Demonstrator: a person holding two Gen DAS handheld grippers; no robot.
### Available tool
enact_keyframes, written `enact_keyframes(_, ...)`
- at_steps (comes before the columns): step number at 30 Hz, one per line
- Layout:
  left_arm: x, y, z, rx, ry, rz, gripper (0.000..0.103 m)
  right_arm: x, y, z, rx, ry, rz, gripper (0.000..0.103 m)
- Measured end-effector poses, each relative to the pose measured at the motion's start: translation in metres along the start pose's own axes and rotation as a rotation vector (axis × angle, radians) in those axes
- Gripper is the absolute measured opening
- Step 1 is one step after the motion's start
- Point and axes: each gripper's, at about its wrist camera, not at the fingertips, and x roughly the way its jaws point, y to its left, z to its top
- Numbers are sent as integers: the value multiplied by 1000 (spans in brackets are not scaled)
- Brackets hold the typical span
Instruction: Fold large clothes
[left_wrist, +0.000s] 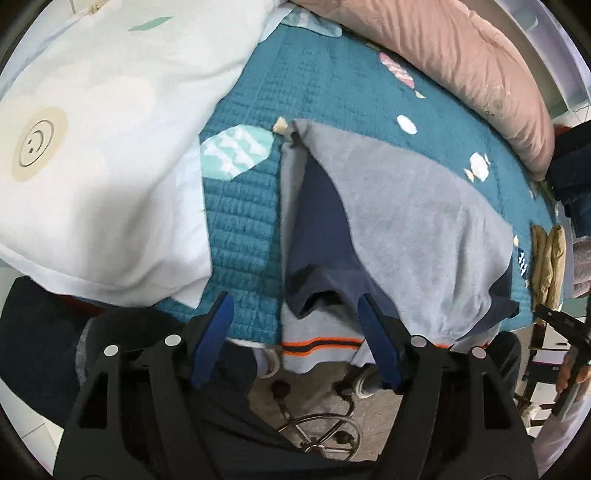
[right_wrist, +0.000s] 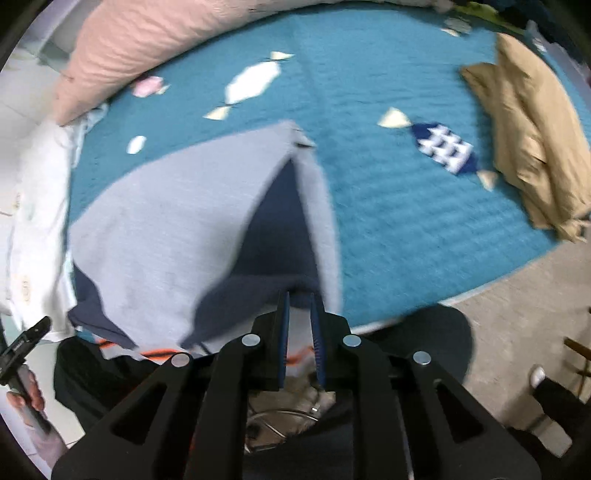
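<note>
Left wrist view: our left gripper (left_wrist: 291, 314) hangs released over the grey shirt (left_wrist: 406, 229) on the teal quilt (left_wrist: 243, 221); we should square the near hem, where the right gripper (right_wrist: 298, 295) pinches navy fabric.

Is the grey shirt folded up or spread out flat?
Partly folded: the grey shirt has grey flaps turned inward over its navy middle, its striped hem hanging off the bed.
</note>
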Motion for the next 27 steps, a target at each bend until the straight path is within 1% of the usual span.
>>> enact_keyframes(2, 9, -10, 5, 8, 8, 0, 70, 14, 13, 10, -15, 9, 33, 11)
enact_keyframes(3, 16, -15, 8, 18, 17, -18, 70, 28, 18, 17, -19, 18, 49, 9)
enact_keyframes(4, 28, -23, 11, 30, 33, -31, 69, 38, 22, 20, -15, 26, 50, 9)
enact_keyframes(5, 38, -30, 13, 43, 47, -28, 67, 49, 23, 25, -6, 42, 39, 9)
enact_keyframes(6, 50, -38, 15, 68, 68, -15, 55, 67, 25, 28, 4, 88, 13, 6)
enact_keyframes(7, 57, -42, 15, 82, 83, -7, 47, 76, 26, 28, 11, 126, 6, 4)
enact_keyframes(8, 68, -44, 14, 85, 116, 16, 45, 84, 26, 23, 19, 165, 2, 4)
enact_keyframes(9, 76, -42, 12, 75, 147, 35, 38, 88, 27, 17, 12, 188, -15, 4)
enact_keyframes(10, 84, -36, 6, 58, 186, 37, 34, 87, 27, 10, 1, 192, -29, 4)
enact_keyframes(12, 90, -27, -6, 46, 208, 37, 35, 85, 20, -6, 9, 195, -50, 4)
enact_keyframes(14, 89, -20, -19, 62, 209, 44, 35, 85, 10, -18, 47, 213, -47, 4)
enact_keyframes(15, 90, -16, -22, 48, 215, 45, 35, 87, 4, -23, 62, 218, -47, 2)
enact_keyframes(17, 98, -7, -25, 13, 248, 65, 37, 94, -4, -27, 78, 207, -39, 1)
enact_keyframes(18, 106, -4, -25, 1, 266, 81, 42, 102, -8, -26, 97, 211, -26, 1)
enact_keyframes(20, 115, 0, -25, -28, 278, 70, 43, 111, -12, -23, 134, 220, -16, 1)
enact_keyframes(22, 107, -3, -25, -15, 271, 77, 43, 106, -9, -22, 136, 226, -30, 1)
enact_keyframes(23, 101, -5, -26, -3, 264, 84, 43, 99, -6, -21, 115, 220, -46, 1)
enact_keyframes(24, 94, -7, -26, 10, 254, 87, 43, 88, 0, -22, 89, 202, -61, 4)
enact_keyframes(25, 87, -11, -27, 22, 241, 84, 43, 79, 3, -23, 77, 189, -60, 4)
enact_keyframes(27, 68, -19, -28, 45, 206, 74, 43, 58, 13, -23, 62, 151, -16, 4)
